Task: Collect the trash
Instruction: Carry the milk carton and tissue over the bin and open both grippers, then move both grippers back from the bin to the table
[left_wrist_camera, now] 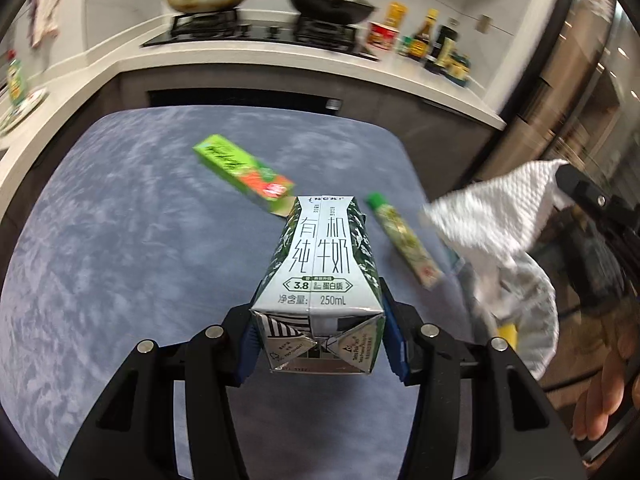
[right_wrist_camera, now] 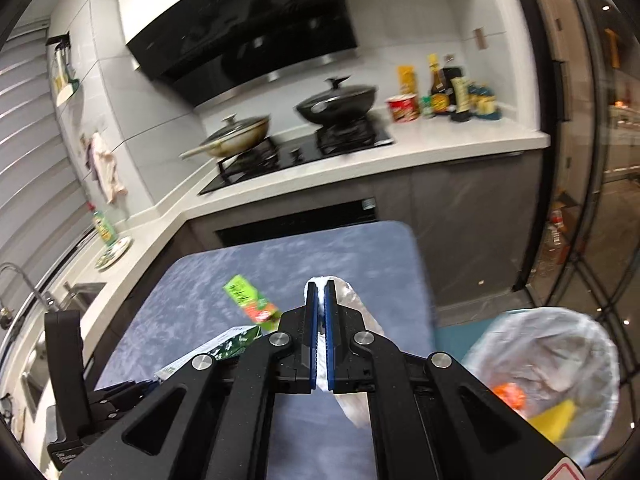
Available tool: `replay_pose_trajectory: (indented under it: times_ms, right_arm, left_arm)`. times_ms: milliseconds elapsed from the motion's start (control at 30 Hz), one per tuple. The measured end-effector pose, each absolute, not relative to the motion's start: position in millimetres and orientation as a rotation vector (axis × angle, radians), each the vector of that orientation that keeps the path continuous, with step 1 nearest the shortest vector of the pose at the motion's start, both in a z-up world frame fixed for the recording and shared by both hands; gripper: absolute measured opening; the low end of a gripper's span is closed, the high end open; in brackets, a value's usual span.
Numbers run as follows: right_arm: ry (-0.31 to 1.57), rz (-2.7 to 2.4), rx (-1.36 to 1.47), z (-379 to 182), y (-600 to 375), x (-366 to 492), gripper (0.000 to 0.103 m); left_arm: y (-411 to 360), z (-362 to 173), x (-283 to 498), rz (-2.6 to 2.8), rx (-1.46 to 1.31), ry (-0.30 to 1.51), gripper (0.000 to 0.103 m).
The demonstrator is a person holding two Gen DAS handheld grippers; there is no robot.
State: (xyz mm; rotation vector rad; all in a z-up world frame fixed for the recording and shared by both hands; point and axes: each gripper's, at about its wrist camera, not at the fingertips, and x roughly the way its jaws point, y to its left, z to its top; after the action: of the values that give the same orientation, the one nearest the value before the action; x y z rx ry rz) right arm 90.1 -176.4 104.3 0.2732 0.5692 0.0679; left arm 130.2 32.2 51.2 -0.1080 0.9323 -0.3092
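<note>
The left gripper is clamped on the carton, lifted over the table; the right gripper pinches the towel near the bin. I think it is best to carry each piece fully over the bin before letting go. The carton reads "有机纯牛奶", "3.8", "250mL".

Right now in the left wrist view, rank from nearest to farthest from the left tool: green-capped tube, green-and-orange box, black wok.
1. Green-capped tube, on the blue table, ahead and right of the left tool.
2. Green-and-orange box, on the table, ahead and left.
3. Black wok, on the stove at the back.
</note>
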Motion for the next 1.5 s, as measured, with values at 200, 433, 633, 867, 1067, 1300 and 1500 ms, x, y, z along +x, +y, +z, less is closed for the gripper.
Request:
replay_pose_trajectory:
  times_ms: [200,433,633,867,1067,1300,1500]
  right_arm:
    - [0.567,-0.053,0.31,97.3,-231.2,56.8,0.003]
    - [0.591,-0.189,0.354,75.4,-297.1,29.1,0.003]
    - [0.637,-0.26,0.39,49.8,-338.5,22.1,0.003]
    - [0.668,-0.298,0.435,28.1,-363.1,18.2,0.003]
    - [0.682,-0.323,0.463,18.6,-373.2,17.3,0.018]
    - [0.669,-0.336,0.488,16.9,-377.3,12.8,0.032]
    - [0.663,-0.325,0.482,20.1,-373.4,15.1,0.032]
  left_arm:
    - [-28.4,53.5,113.6,-0.445,-0.062,0.948,0.048]
    - [-113.8,50.2,99.6,-0.61,0.015,0.957,0.048]
    - [-174.8,38.1,93.5,-0.698,0.072,0.968,0.048]
    - [-212.4,20.9,96.0,-0.711,0.134,0.987,0.049]
    - [-226.7,13.4,96.0,-0.701,0.158,0.986,0.049]
    - [-233.7,19.0,96.1,-0.684,0.175,0.955,0.059]
    - [-232.4,19.6,97.5,-0.676,0.174,0.954,0.059]
